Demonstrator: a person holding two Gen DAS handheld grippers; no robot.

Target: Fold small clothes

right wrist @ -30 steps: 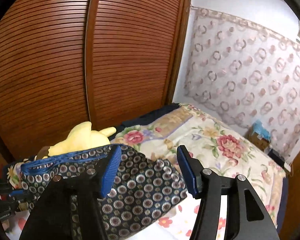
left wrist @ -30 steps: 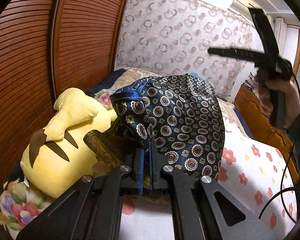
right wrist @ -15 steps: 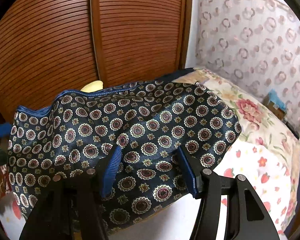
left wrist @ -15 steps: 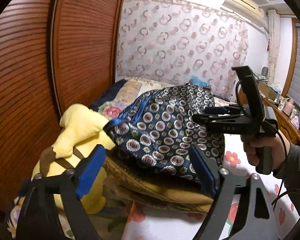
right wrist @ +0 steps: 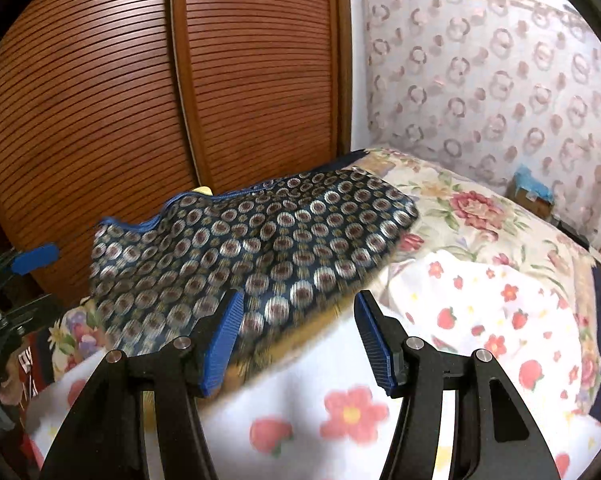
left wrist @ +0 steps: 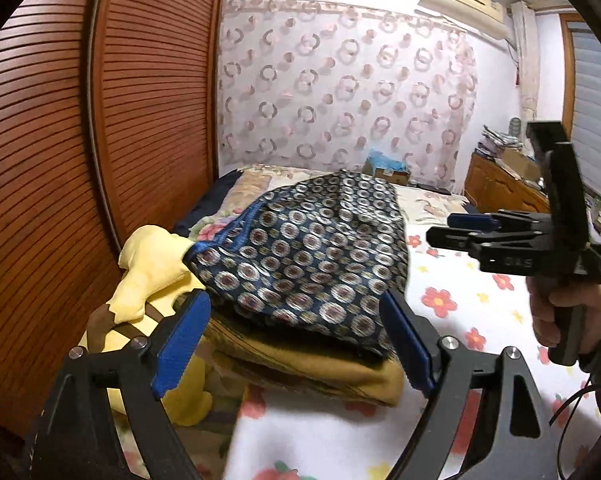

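Both claws are gaping empty: left claw [left wrist: 296, 340], having just been opening, and right claw [right wrist: 298, 336]. Patterned shorts [left wrist: 308, 256] are lying atop mustard garment [left wrist: 324, 364] on the bed [left wrist: 460, 304], yellow plush [left wrist: 152, 272] crowding beside.

Patterned shorts [right wrist: 260, 240], seemingly beyond parted tongs [right wrist: 296, 336]

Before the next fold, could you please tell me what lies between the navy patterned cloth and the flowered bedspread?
A folded mustard-yellow cloth lies there: the navy patterned cloth rests on it, above the flowered bedspread. The left wrist view shows this best.
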